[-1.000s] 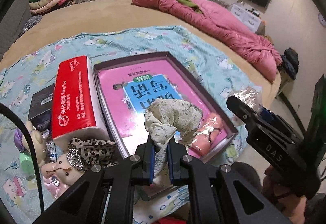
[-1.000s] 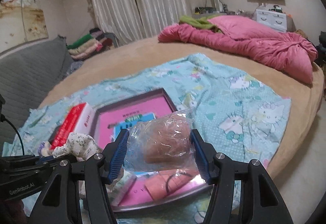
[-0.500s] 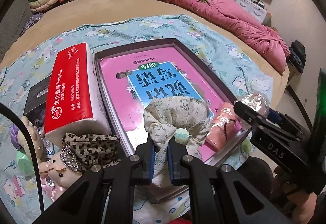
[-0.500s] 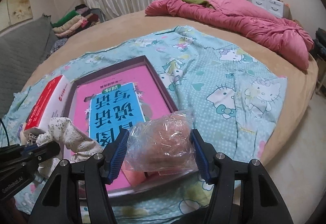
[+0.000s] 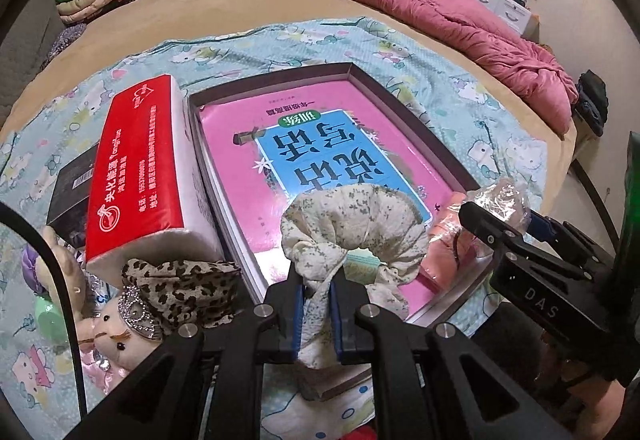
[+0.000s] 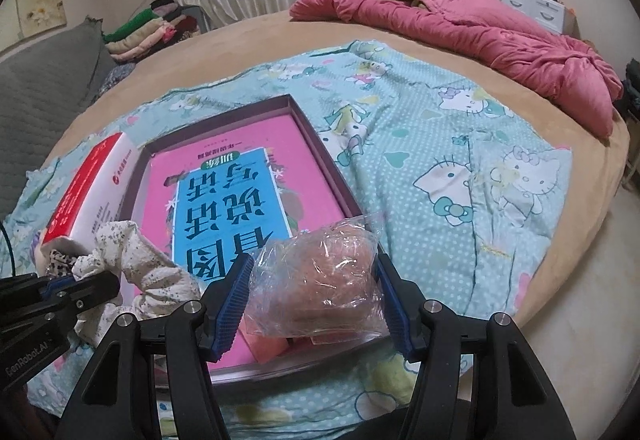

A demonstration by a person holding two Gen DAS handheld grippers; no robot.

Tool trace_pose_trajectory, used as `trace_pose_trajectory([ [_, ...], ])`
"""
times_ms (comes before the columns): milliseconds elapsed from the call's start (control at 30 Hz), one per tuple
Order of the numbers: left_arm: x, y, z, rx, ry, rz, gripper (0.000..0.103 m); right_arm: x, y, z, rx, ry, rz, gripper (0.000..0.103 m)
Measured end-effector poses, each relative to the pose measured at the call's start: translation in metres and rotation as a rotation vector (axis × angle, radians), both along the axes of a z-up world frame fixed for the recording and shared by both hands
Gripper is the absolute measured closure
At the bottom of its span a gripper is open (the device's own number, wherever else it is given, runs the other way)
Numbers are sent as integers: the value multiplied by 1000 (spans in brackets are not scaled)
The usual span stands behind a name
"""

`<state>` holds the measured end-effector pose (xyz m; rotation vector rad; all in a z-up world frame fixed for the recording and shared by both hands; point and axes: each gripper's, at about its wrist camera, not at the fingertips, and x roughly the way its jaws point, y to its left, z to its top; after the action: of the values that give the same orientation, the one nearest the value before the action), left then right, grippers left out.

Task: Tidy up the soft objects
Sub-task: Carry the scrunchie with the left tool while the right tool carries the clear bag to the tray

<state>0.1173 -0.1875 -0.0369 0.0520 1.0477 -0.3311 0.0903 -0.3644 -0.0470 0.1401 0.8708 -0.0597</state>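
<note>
My left gripper [image 5: 317, 310] is shut on a cream floral scrunchie [image 5: 352, 224], held over the near edge of a shallow dark tray [image 5: 404, 108] with a pink book [image 5: 296, 160] in it. The scrunchie also shows in the right wrist view [image 6: 132, 260]. My right gripper [image 6: 314, 298] is shut on a clear plastic bag holding something brownish-pink [image 6: 320, 280], above the tray's near right corner [image 6: 340, 192]. A wrapped pink item [image 5: 448, 248] lies in that corner. A leopard-print scrunchie [image 5: 180, 284] lies left of the tray.
A red tissue pack [image 5: 136, 168] lies against the tray's left side, a black box [image 5: 72, 192] beyond it. Plush bunnies [image 5: 120, 332] sit at the near left. A Hello Kitty sheet [image 6: 460, 168] covers the bed; a pink quilt [image 6: 480, 32] lies at the back.
Both grippers have moved forward and lower over the tray, still holding the scrunchie and the bag. The tray and book look nearer and larger.
</note>
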Motion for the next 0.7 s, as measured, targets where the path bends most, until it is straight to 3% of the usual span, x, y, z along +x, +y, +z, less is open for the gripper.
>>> trace_pose_trajectory([
  [700, 2, 4, -7, 0, 36, 16, 89, 7, 1, -12, -16, 58, 2, 37],
])
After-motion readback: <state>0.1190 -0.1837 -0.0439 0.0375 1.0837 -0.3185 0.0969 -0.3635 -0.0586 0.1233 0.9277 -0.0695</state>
